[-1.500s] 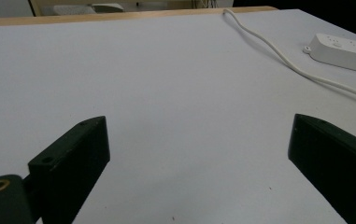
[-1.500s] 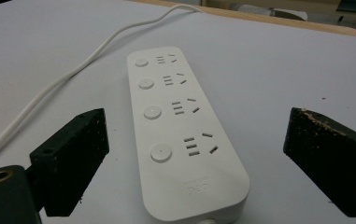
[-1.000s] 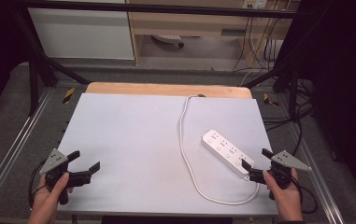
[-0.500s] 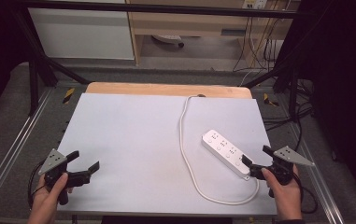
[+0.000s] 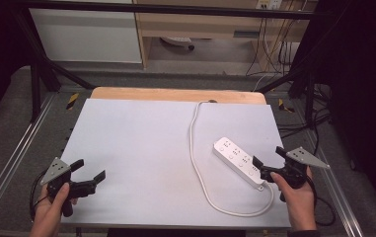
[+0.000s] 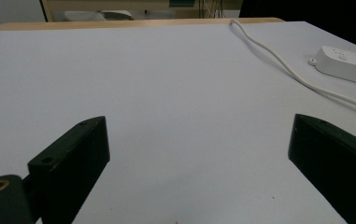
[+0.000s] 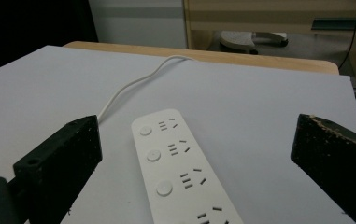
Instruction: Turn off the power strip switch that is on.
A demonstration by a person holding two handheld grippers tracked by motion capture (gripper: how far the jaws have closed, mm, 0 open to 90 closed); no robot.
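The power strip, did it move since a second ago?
No. The power strip lies at the same spot and angle on the white table, its cord looping the same way.

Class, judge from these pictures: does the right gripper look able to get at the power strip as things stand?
Probably yes. The right gripper is open at the near end of the power strip, which lies between its jaws in the right gripper view, with nothing between them.

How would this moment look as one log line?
right gripper: open, at power strip, not touching | left gripper: open, idle | table
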